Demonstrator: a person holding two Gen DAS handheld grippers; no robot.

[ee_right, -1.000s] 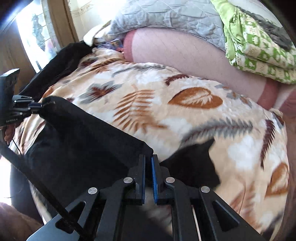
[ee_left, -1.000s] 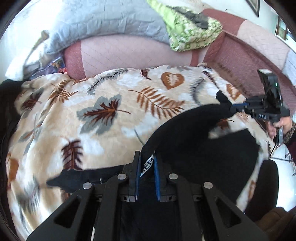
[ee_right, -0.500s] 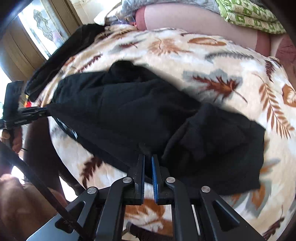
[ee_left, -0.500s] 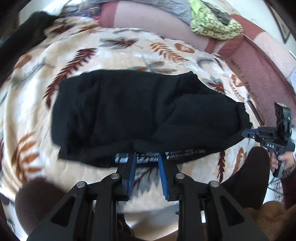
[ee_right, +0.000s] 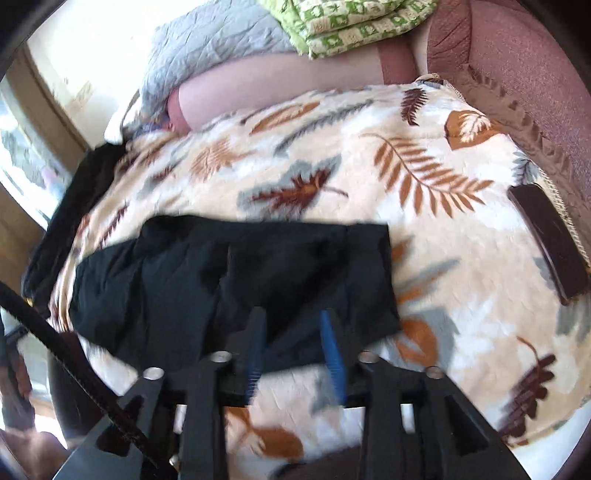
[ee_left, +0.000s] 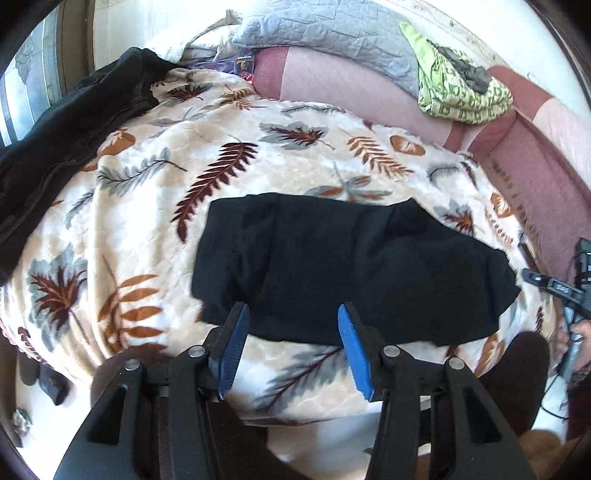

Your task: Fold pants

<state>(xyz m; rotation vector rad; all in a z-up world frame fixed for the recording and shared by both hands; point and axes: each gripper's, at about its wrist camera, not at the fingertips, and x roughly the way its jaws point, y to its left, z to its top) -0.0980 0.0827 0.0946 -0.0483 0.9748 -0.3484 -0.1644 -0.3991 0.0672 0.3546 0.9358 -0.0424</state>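
Note:
The black pants (ee_left: 347,266) lie folded into a wide, flat rectangle on the leaf-patterned blanket (ee_left: 147,206). My left gripper (ee_left: 293,314) hovers over the near edge of the pants, its jaws opening, blue pads apart and nothing pinched between them. In the right wrist view the same pants (ee_right: 229,277) stretch across the middle, and my right gripper (ee_right: 291,319) stands over their near right part, jaws opening too, pads clear of the cloth. The right gripper (ee_left: 554,286) also shows at the right edge of the left wrist view, beside the pants' right end.
A pink sofa back (ee_left: 332,77) runs behind the blanket, with a grey quilt (ee_left: 325,33) and a green patterned cloth (ee_left: 461,92) on it. Another dark garment (ee_left: 62,133) lies at the left. A dark flat object (ee_right: 546,240) rests at the blanket's right edge.
Both grippers carried the pants edge over toward the near side, then let go and opened. The pants now lie folded flat. Both cameras have pulled back and rolled.

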